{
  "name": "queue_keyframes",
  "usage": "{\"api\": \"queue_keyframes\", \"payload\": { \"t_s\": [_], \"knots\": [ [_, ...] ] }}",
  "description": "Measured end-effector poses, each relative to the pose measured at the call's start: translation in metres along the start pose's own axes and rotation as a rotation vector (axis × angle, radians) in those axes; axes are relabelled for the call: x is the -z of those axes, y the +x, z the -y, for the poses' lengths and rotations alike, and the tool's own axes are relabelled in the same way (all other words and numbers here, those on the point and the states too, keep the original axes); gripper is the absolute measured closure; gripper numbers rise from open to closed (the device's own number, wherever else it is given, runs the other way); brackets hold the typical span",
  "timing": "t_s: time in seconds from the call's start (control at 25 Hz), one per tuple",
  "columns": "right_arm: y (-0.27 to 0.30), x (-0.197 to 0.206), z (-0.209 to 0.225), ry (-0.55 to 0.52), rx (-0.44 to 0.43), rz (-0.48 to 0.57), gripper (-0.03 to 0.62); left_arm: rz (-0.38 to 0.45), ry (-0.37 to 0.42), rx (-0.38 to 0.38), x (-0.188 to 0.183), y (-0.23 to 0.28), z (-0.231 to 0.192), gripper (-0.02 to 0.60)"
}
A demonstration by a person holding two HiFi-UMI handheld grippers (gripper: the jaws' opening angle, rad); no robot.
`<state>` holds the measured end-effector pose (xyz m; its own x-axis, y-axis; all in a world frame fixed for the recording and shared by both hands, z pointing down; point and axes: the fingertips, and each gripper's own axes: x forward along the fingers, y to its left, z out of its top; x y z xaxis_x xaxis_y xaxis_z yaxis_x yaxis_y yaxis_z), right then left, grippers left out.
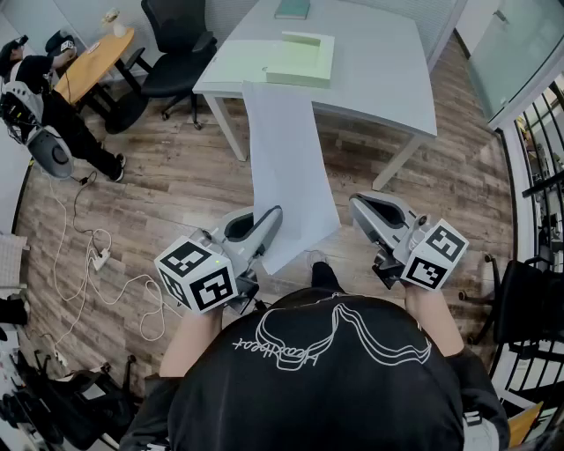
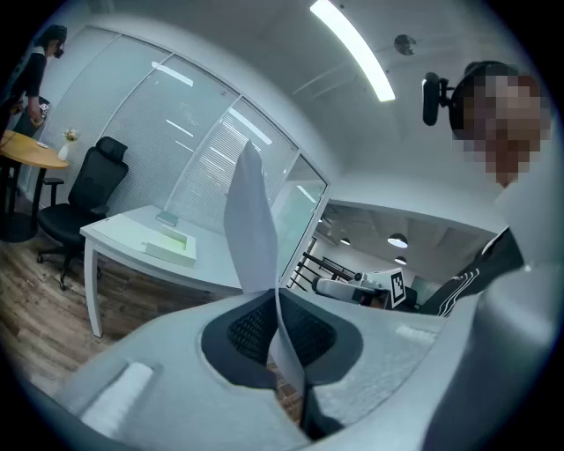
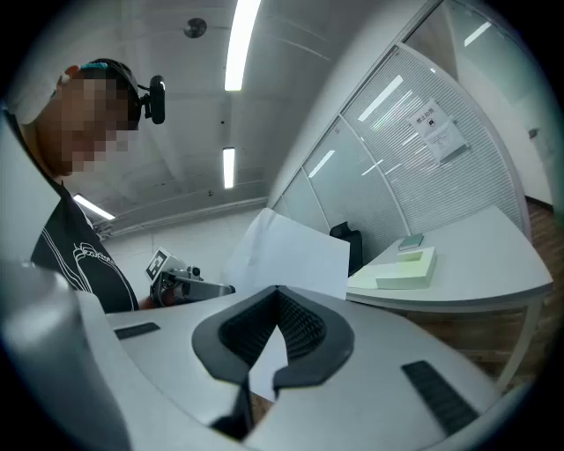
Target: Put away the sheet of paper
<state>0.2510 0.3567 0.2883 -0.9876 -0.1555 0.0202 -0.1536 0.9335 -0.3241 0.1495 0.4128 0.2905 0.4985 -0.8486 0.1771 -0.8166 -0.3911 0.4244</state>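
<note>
A long white sheet of paper (image 1: 286,167) stands up from my left gripper (image 1: 271,218), which is shut on its lower left edge. In the left gripper view the sheet (image 2: 251,220) rises edge-on from between the closed pads of the left gripper (image 2: 278,299). My right gripper (image 1: 355,204) hovers just right of the sheet's lower right corner, apart from it. In the right gripper view the right gripper (image 3: 275,295) has its tips together, and the paper (image 3: 291,247) shows broadside beyond them. A pale green tray (image 1: 304,60) lies on the white table (image 1: 388,88).
A thin book (image 1: 293,9) lies at the table's far edge. Two black office chairs (image 1: 176,44) stand left of the table, by a wooden desk (image 1: 97,57). A person (image 1: 48,106) is at the far left. White cables (image 1: 97,264) trail across the wood floor.
</note>
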Motion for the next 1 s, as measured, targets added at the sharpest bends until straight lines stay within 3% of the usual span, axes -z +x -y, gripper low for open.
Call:
{"api": "queue_keyframes", "payload": {
  "t_s": [0.76,1.0],
  "knots": [
    [0.001,-0.007,0.011,0.048,-0.009,0.002,0.585,-0.001,-0.004,0.023,-0.007,0.015,0.003,0.571],
    [0.012,-0.016,0.063,0.084,-0.011,-0.011,0.585,-0.011,-0.041,0.007,-0.017,0.057,-0.024,0.571]
  ]
}}
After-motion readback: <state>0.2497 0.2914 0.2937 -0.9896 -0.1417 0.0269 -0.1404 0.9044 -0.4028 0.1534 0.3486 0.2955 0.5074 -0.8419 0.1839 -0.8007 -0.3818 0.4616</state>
